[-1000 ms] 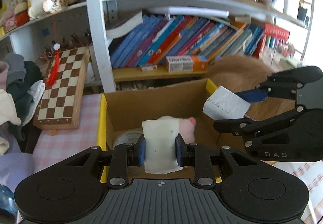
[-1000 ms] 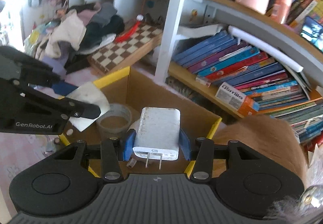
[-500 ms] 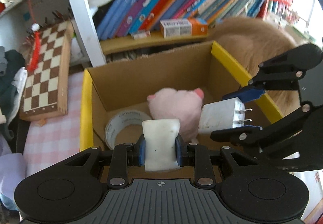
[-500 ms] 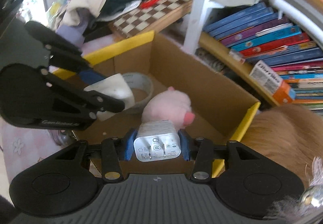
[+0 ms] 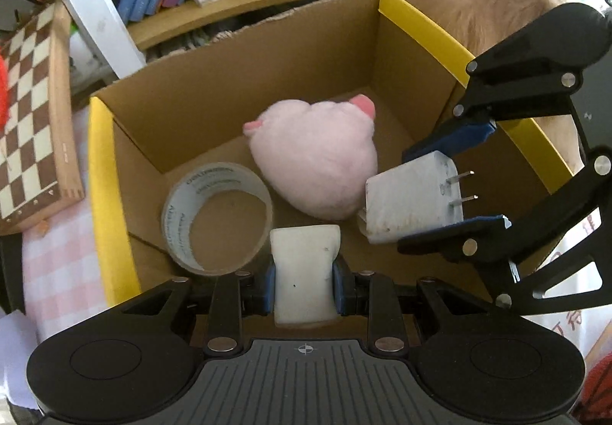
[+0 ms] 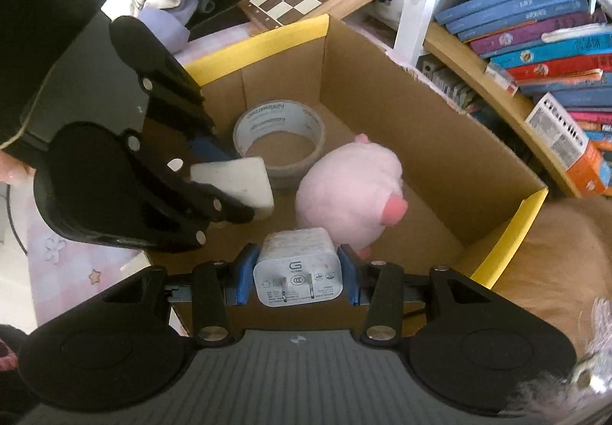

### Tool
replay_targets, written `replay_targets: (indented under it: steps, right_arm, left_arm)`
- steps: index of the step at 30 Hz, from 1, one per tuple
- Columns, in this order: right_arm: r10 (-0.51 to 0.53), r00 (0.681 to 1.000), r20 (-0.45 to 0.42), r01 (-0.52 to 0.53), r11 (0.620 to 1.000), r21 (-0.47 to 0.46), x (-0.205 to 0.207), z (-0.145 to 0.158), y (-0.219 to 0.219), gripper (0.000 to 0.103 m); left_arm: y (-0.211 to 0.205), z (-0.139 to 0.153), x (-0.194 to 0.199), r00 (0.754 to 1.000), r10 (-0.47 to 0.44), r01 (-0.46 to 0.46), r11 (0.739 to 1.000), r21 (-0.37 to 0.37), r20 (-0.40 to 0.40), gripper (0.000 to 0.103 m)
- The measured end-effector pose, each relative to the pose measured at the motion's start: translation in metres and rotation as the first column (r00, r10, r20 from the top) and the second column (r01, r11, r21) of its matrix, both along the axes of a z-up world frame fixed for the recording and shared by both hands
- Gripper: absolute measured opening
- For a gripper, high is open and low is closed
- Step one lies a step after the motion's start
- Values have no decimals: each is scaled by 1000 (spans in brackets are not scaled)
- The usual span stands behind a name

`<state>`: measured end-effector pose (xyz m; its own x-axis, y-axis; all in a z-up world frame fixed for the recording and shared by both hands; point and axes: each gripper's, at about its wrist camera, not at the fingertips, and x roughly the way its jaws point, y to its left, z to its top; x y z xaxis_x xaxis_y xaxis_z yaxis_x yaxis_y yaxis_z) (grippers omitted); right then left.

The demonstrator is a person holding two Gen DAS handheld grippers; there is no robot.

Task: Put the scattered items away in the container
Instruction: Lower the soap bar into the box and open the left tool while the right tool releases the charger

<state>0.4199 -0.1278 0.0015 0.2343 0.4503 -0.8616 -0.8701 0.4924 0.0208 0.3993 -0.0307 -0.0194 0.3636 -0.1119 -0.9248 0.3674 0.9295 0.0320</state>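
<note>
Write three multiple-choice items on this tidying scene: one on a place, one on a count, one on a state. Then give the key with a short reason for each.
1. Where does the tape roll lie?
A. On the chessboard
B. On the cardboard box floor beside the pink plush
C. On the bookshelf

2. How many things already rest on the box floor?
A. Two
B. Four
C. None

3. What does the right tool hold?
A. Nothing, it is open
B. The pink plush
C. A white charger, clamped

Key: 1 B, the roll sits on the floor left of the plush; 2 A, only roll and plush lie there; 3 C, blue pads press both charger sides, while the left tool grips a white block.
</note>
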Motion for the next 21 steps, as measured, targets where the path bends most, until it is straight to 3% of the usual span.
replay_targets:
  steps: [10, 21]
  right_arm:
    - [-47, 993, -106, 55, 996, 69, 11, -6, -10, 43]
    - [-74, 995, -72, 79, 995, 64, 13, -9, -6, 43]
  left_arm:
    - [-1, -7, 6, 999, 24, -24, 1000, -7, -34, 27]
    - [-2, -15, 12, 997, 32, -31, 999, 16, -72, 27]
